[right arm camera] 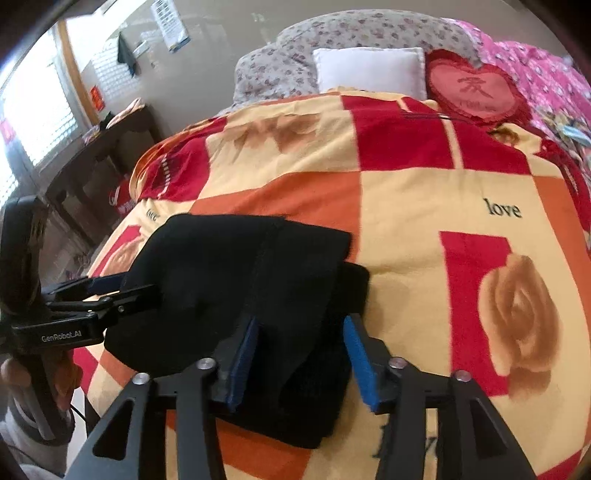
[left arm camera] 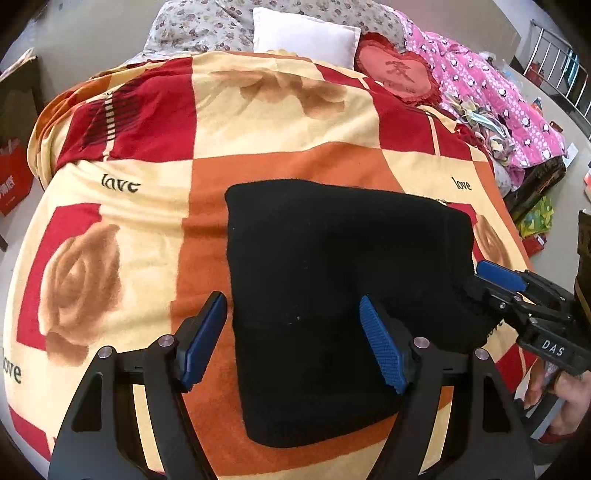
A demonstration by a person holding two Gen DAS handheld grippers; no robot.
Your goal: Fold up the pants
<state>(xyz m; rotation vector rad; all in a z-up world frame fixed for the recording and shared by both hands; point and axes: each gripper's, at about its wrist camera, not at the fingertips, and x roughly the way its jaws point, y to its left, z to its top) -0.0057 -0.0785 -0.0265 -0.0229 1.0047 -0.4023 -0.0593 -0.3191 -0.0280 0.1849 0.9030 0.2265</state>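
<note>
lying folded into a thick black block, the pants (left arm camera: 332,295) sit on the patterned blanket (left arm camera: 295,122) near the front edge of the bed, with a white pillow (left arm camera: 306,35) and a heart cushion (left arm camera: 400,72) well beyond them.

the left hand-held gripper (left arm camera: 291,339) hovers over the block's left edge with its jaws wide apart; one pad hangs over the blanket, the other over the cloth, and neither presses on anything. the right hand-held gripper (right arm camera: 303,354) straddles the right end of the block, where a layer sticks out past the fold; its jaws stand partly apart with cloth between them, and no pad looks to be pinching it, so it holds nothing as far as i can judge.

the fold looks close to done. to finish well, i would keep both tools clear of the top layer while drawing off, so no edge snags and lifts, then tidy the sticking-out layer by nudging it flush rather than gripping it again.

hard to make out: the cloth is so dark that seams, waistband and layer edges mostly vanish, and how many layers lie stacked cannot be counted. whether the right tool's lower pad touches the fabric is unclear. the near edge of the bed is cut off behind the gripper frames in both views.
</note>
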